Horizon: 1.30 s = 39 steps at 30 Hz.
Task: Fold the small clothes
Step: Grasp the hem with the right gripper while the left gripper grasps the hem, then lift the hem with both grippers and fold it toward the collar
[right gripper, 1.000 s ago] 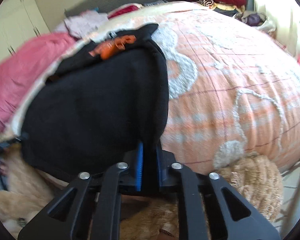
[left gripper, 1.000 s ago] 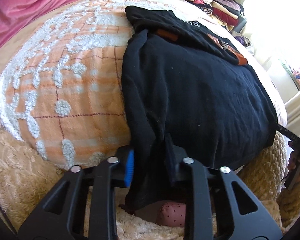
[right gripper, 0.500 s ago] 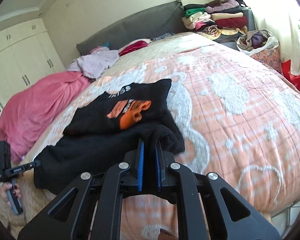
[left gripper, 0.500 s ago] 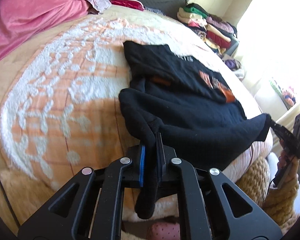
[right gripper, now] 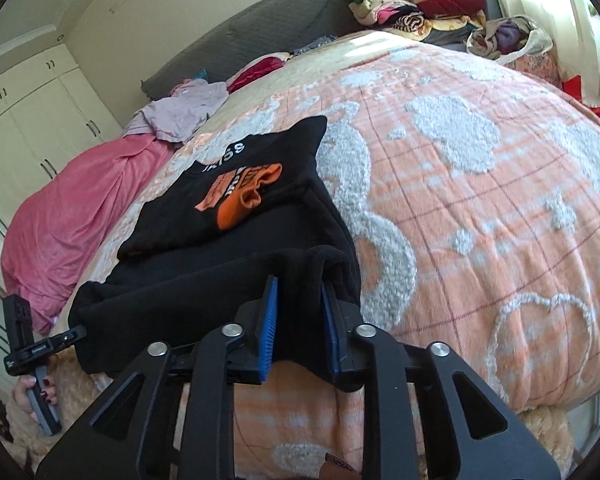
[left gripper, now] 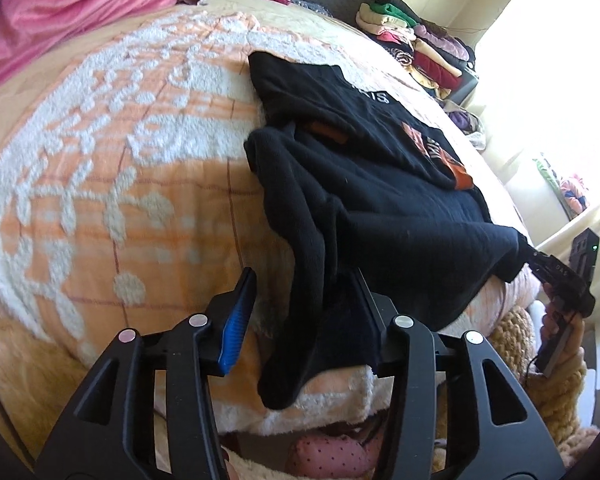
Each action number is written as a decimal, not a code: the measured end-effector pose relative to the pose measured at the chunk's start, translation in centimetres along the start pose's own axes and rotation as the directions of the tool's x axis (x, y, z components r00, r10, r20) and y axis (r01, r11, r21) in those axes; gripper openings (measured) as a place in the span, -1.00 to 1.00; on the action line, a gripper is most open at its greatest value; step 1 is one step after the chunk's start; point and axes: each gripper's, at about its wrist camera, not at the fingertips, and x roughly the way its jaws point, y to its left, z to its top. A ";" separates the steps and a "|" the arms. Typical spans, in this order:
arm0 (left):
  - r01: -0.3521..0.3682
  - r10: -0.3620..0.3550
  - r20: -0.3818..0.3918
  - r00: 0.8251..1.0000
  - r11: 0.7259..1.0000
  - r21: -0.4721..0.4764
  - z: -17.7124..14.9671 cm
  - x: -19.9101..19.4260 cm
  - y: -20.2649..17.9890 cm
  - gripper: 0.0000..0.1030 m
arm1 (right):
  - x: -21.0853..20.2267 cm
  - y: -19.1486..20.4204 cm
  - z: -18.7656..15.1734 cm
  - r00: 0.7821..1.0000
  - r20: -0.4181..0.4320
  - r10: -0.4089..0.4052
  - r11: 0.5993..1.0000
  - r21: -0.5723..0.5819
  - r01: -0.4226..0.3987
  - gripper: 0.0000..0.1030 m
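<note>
Nearest, left gripper (left gripper: 300,312) spreading apart, blue pad clear of the cloth on 1 side, a hanging corner of the black garment (left gripper: 380,208) draped loosely between the fingers and against the far one; no real pinch left, so released. Right gripper (right gripper: 298,324) likewise opening, the opposite corner of the same garment lying between its 2 blue pads, grip loosening and no longer clamped as far as visible. Just beyond, black garment spread across the near edge of the peach quilt (right gripper: 480,208), lower hem hanging slightly over the bed's side, upper part already doubled back with the orange print (right gripper: 236,196) lying on top. Judged about halfway: 1 fold laid, near hem drawn flat and set down, sides and a final fold probably still to come, plus smoothing of the bunched corner at left. Farther off, pink blanket (right gripper: 72,208), lilac clothes (right gripper: 180,112) and a stack of folded clothes (right gripper: 416,0) by the headboard.
</note>
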 end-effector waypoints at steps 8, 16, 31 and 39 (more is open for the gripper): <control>0.046 -0.045 -0.044 0.998 0.999 0.017 -0.9 1.0 -0.8 -0.22 | 0.3 0.9 -1.9 0.998 -0.058 0.015 0.998 -0.052 -0.018 -0.05; 0.074 -0.073 -0.029 0.997 0.997 0.006 -0.3 0.6 -1.2 -0.94 | 0.0 2.4 -2.0 0.995 -0.090 0.035 0.990 -0.130 -0.046 -0.80; 0.134 -0.130 0.181 0.975 0.991 -0.008 8.0 -3.5 -1.5 -0.95 | -3.6 6.4 6.7 0.981 0.163 0.103 0.979 -0.189 -0.071 -0.89; 0.157 -0.143 0.238 0.961 0.987 -0.041 13.2 -3.4 -1.1 -0.95 | -2.4 7.5 12.0 0.973 0.206 0.100 0.981 -0.185 -0.061 -0.89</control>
